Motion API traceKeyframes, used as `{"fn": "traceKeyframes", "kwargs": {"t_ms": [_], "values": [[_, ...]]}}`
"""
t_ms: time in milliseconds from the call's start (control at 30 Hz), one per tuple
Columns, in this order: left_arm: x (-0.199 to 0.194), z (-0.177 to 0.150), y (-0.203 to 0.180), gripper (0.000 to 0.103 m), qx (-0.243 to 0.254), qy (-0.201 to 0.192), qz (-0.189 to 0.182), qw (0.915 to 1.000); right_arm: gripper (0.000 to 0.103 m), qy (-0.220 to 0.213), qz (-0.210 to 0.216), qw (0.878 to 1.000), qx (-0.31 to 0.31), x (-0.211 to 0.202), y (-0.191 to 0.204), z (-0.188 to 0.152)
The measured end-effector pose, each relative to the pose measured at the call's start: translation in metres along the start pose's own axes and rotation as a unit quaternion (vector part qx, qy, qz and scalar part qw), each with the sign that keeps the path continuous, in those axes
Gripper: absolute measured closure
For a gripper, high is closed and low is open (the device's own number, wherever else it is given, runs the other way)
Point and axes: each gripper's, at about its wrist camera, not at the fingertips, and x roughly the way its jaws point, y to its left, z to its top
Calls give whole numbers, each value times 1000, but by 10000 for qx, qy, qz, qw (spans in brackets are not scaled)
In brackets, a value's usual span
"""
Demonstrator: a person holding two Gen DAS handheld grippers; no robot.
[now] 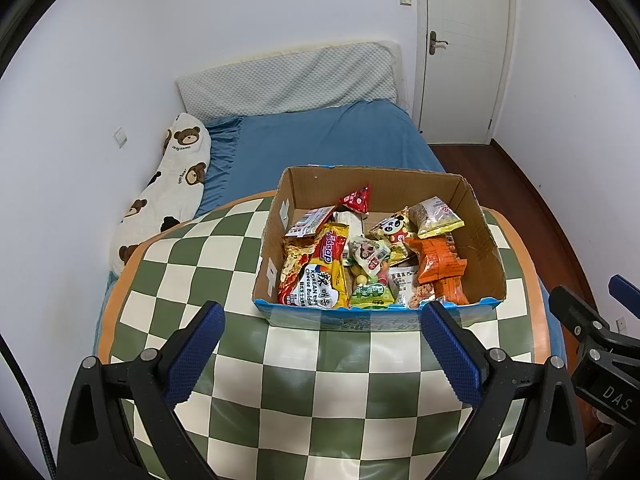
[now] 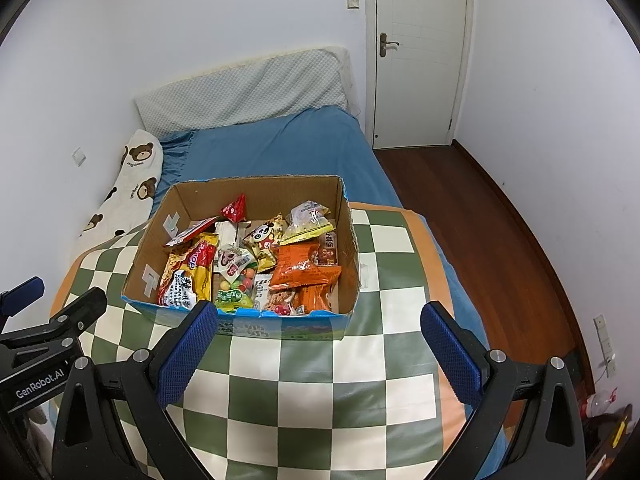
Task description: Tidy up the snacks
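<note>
- We hold the left gripper [image 1: 320,344] low over the checkered surface, its two blue, dimple-textured pads spread wide with nothing between them; the arms behind the pads are matte black plastic with metal pivot pins.
- We hold the right gripper [image 2: 318,344] the same way, pads wide apart and empty, just beside the left one.
- Beneath both lies a green-and-cream checkered mat [image 1: 304,412] with an orange border; its surface is glossy and slightly wrinkled.
- On the mat, just beyond the fingertips, stands an open cardboard box [image 1: 484,248]: plain brown corrugated walls inside, printed blue outside, with a ragged top edge.
- The box holds a loose heap of snack packets, all shiny crinkled film. Toward the left lies a long yellow-and-red noodle packet [image 1: 326,272]; in the middle, a clear bag of round coloured candies [image 1: 370,286]; toward the right, an orange packet [image 1: 440,266]; at the back, a small red triangular pouch [image 1: 356,200] and a panda-printed packet [image 1: 394,230].
- Behind the mat we see a blue bedsheet [image 1: 320,140], a quilted pale cushion [image 1: 288,80] against the wall and a bear-print pillow [image 1: 168,188].
</note>
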Motion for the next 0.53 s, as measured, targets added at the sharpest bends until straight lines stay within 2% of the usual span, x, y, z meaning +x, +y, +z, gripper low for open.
{"fn": "traceKeyframes", "kwargs": {"t_ms": [533], "values": [[3, -4, 3, 2, 11, 12, -16, 10000, 0, 48, 45, 10000, -22, 5, 1, -3]]}}
